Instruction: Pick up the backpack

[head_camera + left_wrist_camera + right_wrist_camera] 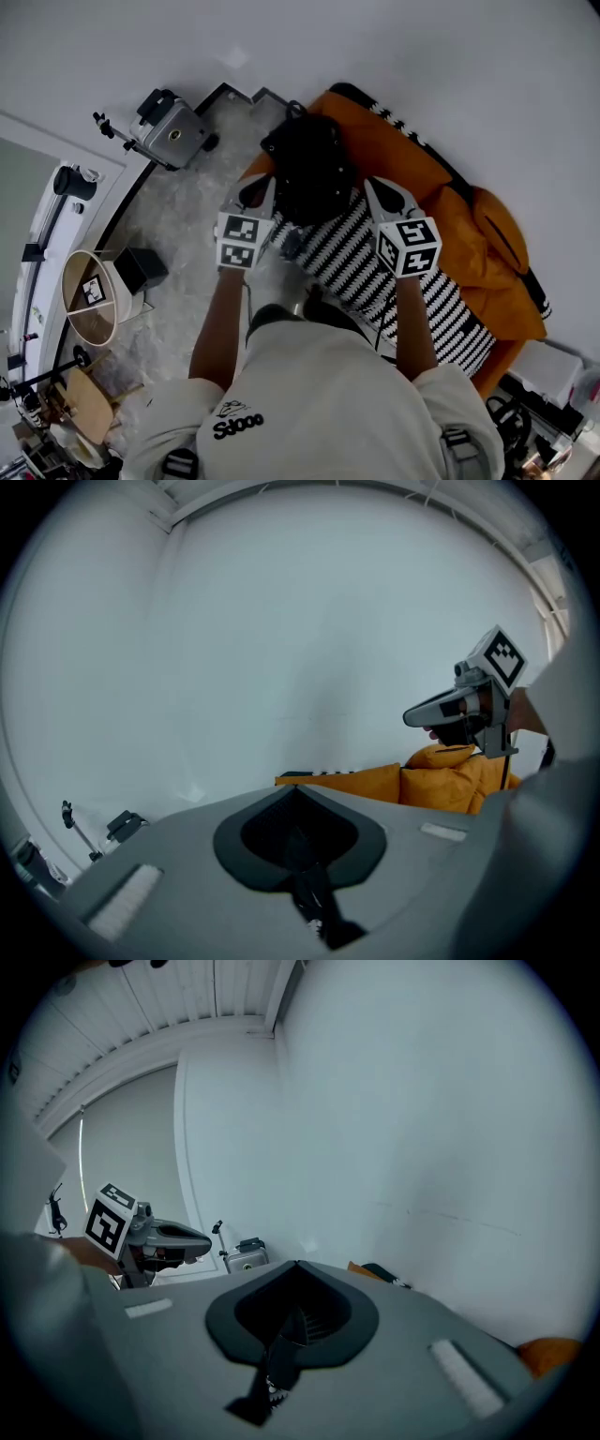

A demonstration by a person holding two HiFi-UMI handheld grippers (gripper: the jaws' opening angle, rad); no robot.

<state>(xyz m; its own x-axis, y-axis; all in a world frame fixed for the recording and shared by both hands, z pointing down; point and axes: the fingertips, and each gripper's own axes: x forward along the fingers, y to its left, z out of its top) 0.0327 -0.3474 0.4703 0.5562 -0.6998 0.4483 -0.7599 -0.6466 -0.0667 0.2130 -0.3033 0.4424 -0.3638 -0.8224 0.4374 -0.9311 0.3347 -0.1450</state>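
Observation:
The black backpack (309,173) hangs between my two grippers, above an orange sofa (473,230) with a black-and-white striped blanket (361,258). My left gripper (268,187) is at the bag's left side and my right gripper (375,190) at its right side. Both are shut. In the left gripper view the jaws (296,789) are closed with a black strap (319,909) pinched in the slot. The right gripper view shows the same: closed jaws (296,1265) with a black strap (275,1372) caught between them. Each gripper appears in the other's view: the right gripper (441,711) and the left gripper (178,1235).
A grey case (173,131) with a small tripod stands on the pale shaggy rug (183,216) at the far left. A round lamp shade (89,295) and a black box (141,269) sit to my left. White walls close in behind the sofa.

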